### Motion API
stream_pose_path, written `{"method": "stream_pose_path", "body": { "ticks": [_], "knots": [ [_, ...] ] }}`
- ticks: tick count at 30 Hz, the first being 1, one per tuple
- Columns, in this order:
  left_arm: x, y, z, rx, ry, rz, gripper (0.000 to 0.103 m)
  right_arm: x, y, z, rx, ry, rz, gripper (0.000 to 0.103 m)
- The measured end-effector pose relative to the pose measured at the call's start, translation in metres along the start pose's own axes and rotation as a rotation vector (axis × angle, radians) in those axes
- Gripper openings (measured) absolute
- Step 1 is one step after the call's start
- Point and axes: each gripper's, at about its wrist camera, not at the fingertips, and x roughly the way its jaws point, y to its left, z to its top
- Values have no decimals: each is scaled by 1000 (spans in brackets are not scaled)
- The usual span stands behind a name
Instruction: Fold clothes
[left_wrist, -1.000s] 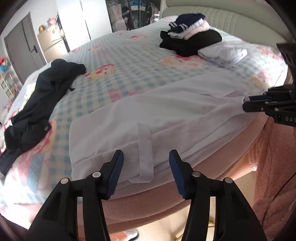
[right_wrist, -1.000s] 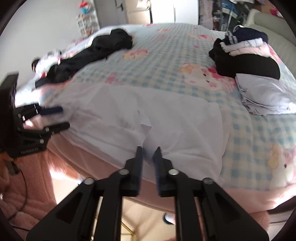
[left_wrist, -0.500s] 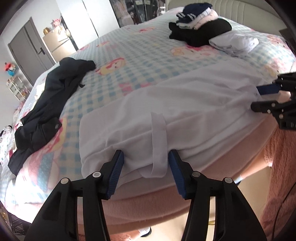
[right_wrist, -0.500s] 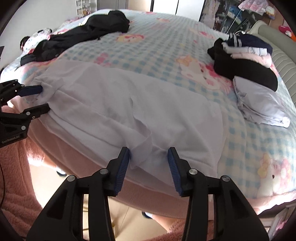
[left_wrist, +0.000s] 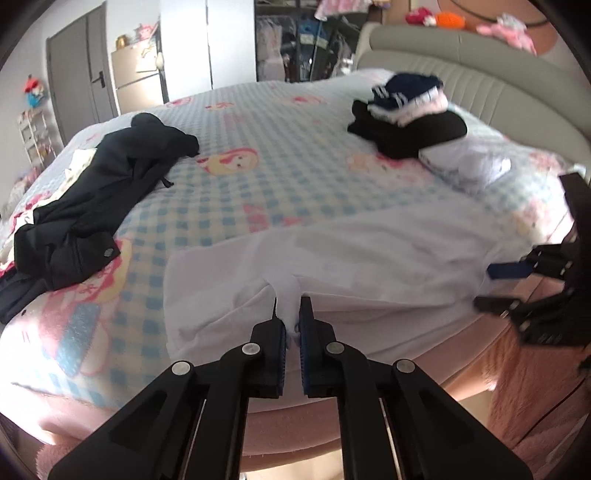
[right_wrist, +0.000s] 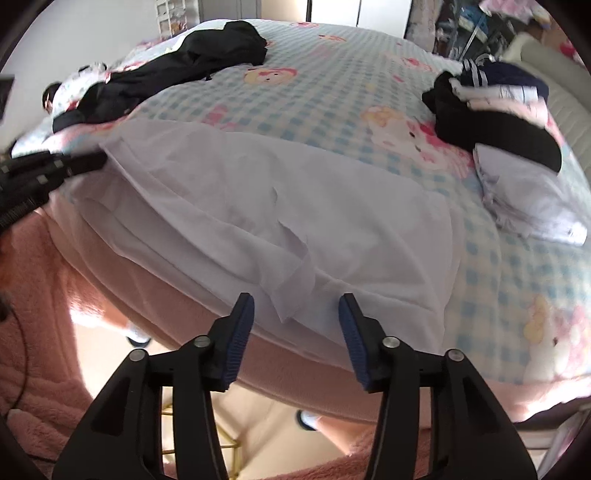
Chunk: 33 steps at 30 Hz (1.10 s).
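Checked blue and white bedding with cartoon faces covers the big bed (left_wrist: 280, 177), which fills most of both views. Across its near edge lies the white garment (left_wrist: 369, 258), spread flat, low in the middle of both views. A long black garment (left_wrist: 92, 199) lies crumpled on the left side of the bed. At the upper right sits a pile of folded clothes (left_wrist: 406, 122), dark ones under pale ones. The left gripper (left_wrist: 291, 325) has its fingers closed tight on a white strip of the garment and bunches the cloth. The right gripper (right_wrist: 295, 328) is opening, and a loose flap lies between its fingers, untouched.
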Motion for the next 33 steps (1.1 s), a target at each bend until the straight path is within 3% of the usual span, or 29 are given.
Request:
{"method": "stream_pose_path", "body": {
  "ticks": [2,6,8,12,17,19,20,21,29,33],
  "knots": [
    [-4,2,2,-14,-8,-2,6,-3,7,6,-9,-20,6,54],
    [-8,6,3,-37,-17,-1,6,0,27,16,-60,-22,54,70],
    [-9,7,2,-45,-20,-1,6,8,35,17,-86,-19,40,70],
    [-11,7,1,-49,-25,-10,6,9,29,19,-4,-37,42,68],
    [-12,8,3,-71,-31,-35,6,9,40,19,-64,-40,30,68],
    [-13,7,3,-67,-33,-36,6,11,41,17,-65,-42,25,58],
    [-15,6,2,-64,-34,-37,6,12,41,16,-57,-46,25,30],
    [-17,6,0,-62,-35,-39,6,14,38,15,-38,-40,43,10],
    [-23,9,-12,-65,-14,-36,6,1,21,13,54,-92,117,4],
    [-9,7,-21,-71,53,-72,6,-7,16,11,62,-108,111,3]
  ]
}}
